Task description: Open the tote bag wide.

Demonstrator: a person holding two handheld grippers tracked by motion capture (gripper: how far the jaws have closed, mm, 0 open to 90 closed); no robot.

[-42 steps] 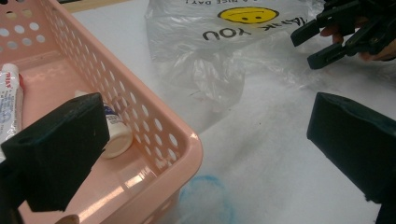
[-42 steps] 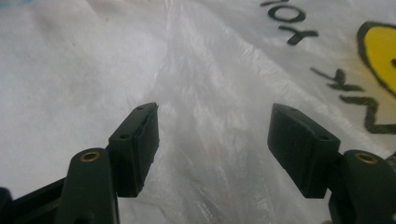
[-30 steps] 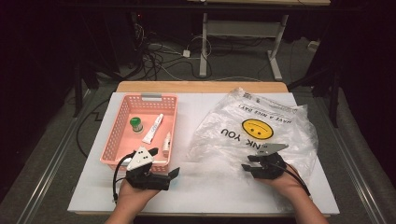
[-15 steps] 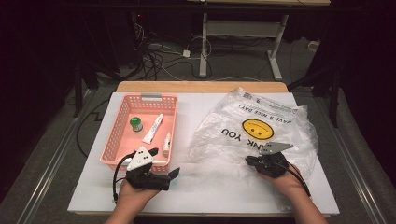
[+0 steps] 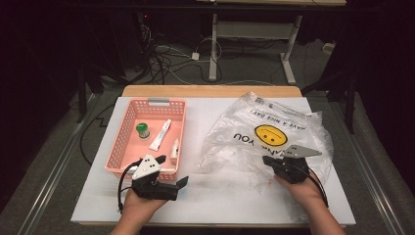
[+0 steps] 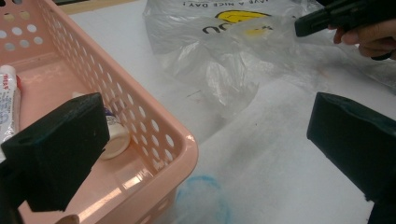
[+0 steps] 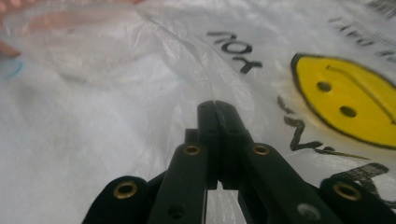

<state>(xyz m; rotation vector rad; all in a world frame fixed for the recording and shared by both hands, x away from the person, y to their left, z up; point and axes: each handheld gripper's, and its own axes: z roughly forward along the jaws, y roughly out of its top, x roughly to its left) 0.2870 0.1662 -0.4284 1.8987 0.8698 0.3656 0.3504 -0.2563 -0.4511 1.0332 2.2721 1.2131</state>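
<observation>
Right gripper view recorded the right gripper [image 7: 217, 109] clenched, jaws having just drawn together on a fold of the clear plastic bag [image 7: 116, 93]; film appeared pinched between the pads, presumably to lift or open the mouth.

Item: left gripper [image 5: 180, 183], jaws released and wide apart, hovering at the near corner of the pink basket [image 5: 122, 147], holding nothing, seemingly waiting to pick.

Item: bag, crumpled flat on the white table [image 5: 98, 205], at 3 o'clock from the basket, smiley print [image 5: 270, 134] facing up.

Item: basket contents awaiting transfer, by my judgement: green-capped jar [image 5: 142, 130], white tube [image 5: 160, 134], smaller tube [image 5: 174, 148] toward 5 o'clock.
</observation>
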